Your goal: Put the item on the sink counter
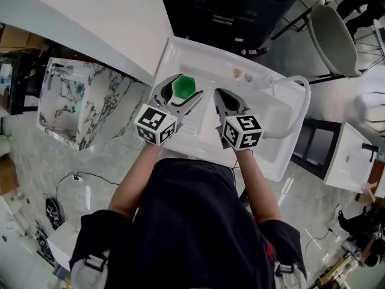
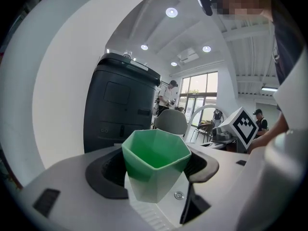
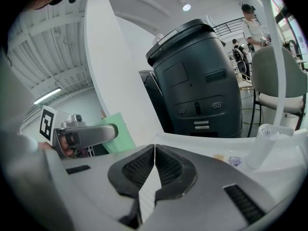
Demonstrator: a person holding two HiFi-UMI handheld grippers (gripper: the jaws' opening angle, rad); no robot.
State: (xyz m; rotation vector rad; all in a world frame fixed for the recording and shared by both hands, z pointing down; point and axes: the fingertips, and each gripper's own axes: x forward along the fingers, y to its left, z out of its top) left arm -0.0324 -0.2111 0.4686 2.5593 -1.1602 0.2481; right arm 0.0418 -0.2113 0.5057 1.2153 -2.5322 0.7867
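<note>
At the far left of the head view a marbled unit [image 1: 67, 104] stands on the floor, well apart from the white sink counter [image 1: 207, 56]. The left gripper [image 1: 179, 95] reaches over the counter's left part with its jaws spread wide and clamped on a cup [image 1: 184, 84], one pad on each side of it. In the left gripper view the cup [image 2: 155, 165] is faceted, green at the rim and paler toward the base, with its mouth up. It sits above the counter's ribbed surface, and whether its base touches cannot be told.

Just to the right is the right gripper [image 1: 221, 96], near the left one but not touching it. In its own view its jaws are closed together with nothing between them, and the cup shows at that view's left.

Further right, the basin [image 1: 272, 122] lies under a white arched tap [image 1: 306, 94]. Two small stickers [image 1: 242, 74] lie on the counter's back edge. Behind the counter stands a black machine [image 1: 234, 11], with a grey chair [image 1: 329, 38] to its right.
</note>
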